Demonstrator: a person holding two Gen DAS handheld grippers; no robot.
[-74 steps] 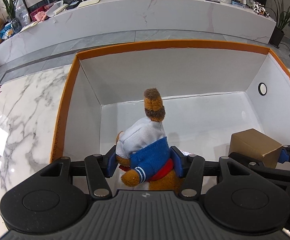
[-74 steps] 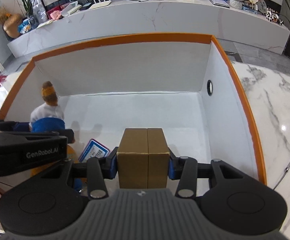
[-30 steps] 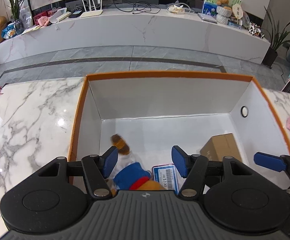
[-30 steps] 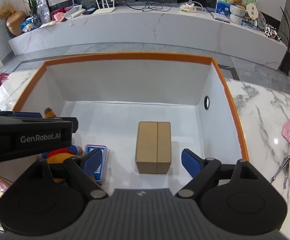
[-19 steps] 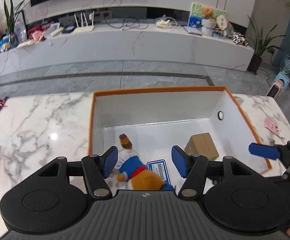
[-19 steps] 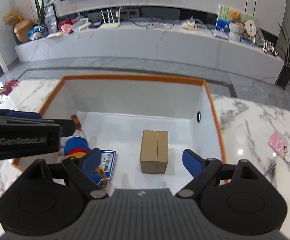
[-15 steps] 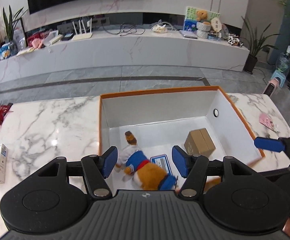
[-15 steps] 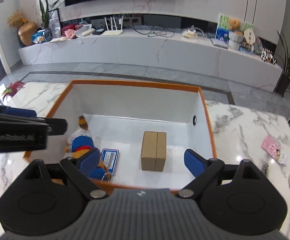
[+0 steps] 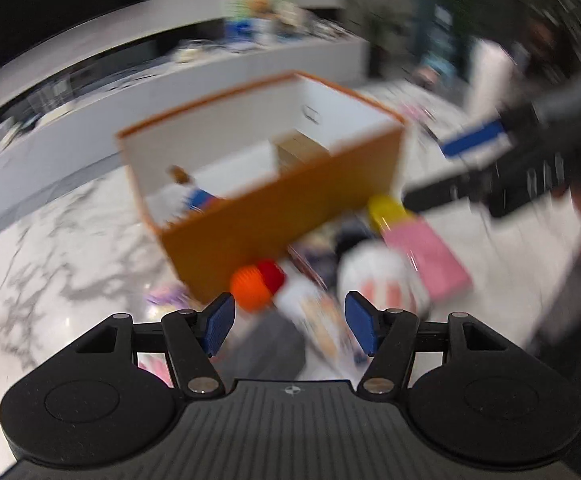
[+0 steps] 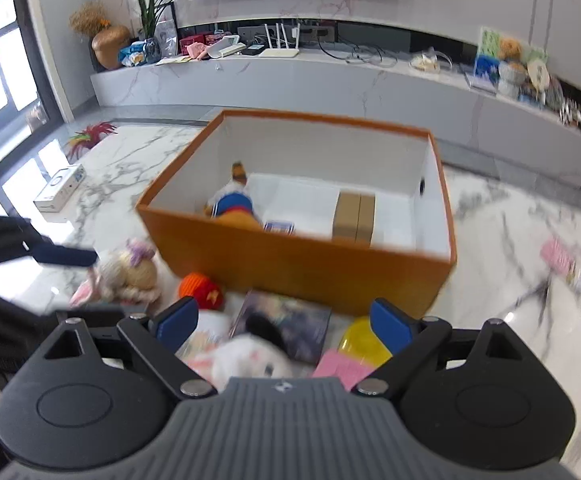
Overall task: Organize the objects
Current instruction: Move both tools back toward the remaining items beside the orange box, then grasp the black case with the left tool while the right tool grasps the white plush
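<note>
Sitting on the marble table [image 10: 110, 184], the orange box [image 10: 298, 264] holds a plush bear [image 10: 232, 206] at its left end, a cardboard carton [image 10: 354, 216] toward its right end, and a small blue card [image 10: 279, 227] between them. Just in front of the box lie a dark book [image 10: 290, 320], a white plush [image 10: 246, 360], a pink packet [image 10: 340, 368] and an orange-red ball [image 10: 201, 291]. Both the right gripper [image 10: 284, 322] and the left gripper [image 9: 290, 322] hover in front of the box, fingers spread, gripping nothing.
</note>
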